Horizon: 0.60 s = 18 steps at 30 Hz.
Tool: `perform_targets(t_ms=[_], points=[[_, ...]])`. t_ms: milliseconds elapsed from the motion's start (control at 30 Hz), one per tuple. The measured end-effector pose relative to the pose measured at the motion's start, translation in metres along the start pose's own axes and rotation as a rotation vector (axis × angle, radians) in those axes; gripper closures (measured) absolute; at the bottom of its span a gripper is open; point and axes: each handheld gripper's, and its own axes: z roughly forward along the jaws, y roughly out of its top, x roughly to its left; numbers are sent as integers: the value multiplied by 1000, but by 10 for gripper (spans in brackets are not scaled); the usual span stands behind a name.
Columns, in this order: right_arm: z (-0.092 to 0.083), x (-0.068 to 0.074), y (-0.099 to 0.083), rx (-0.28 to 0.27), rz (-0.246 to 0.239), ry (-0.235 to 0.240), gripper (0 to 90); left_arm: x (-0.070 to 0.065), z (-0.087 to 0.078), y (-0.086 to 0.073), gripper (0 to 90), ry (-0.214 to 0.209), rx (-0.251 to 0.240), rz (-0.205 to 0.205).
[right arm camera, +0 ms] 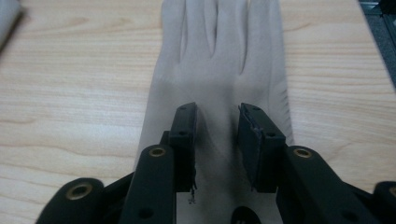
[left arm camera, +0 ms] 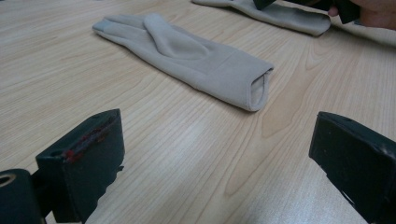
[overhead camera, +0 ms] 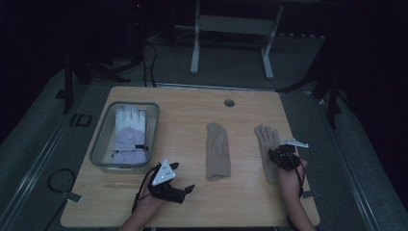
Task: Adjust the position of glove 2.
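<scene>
Dim floor ringed the wooden table (overhead camera: 192, 103). Your right gripper (right arm camera: 217, 126) had its jaws narrowed over the palm of the beige glove (right arm camera: 219, 70) at 3 o'clock, a slim gap between them. Your left gripper (left arm camera: 215, 154) stood wide apart at 7 o'clock, facing the middle glove (left arm camera: 187, 58). At 10 o'clock, a grey bin (overhead camera: 102, 139) held a white glove (overhead camera: 129, 132).

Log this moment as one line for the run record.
left tongs: open, off table | right tongs: part open over right beige glove | middle beige glove: flat | white glove: in bin
</scene>
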Motion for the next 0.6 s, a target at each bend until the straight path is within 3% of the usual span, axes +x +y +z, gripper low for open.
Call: perform_targets(t_ms=[100,200,233,400,500,600], points=[[-8,-4,5,-28,-26,32,606,0,1,-1,35,-7,1,5],[-15,-8,11,-63,-94,59,604,0,1,-1,35,-9,2,5],[-18,-10,13,-74,-117,97,599,0,1,0,35,-9,1,5],[-27,-24,22,-121,-221,185,578,0,0,0,35,-6,-2,3],[-28,-33,25,-109,-259,247,557,1,1,0,35,-4,-3,1],[-23,-39,22,-75,-293,267,564,2,1,-1,35,-3,-2,-1]])
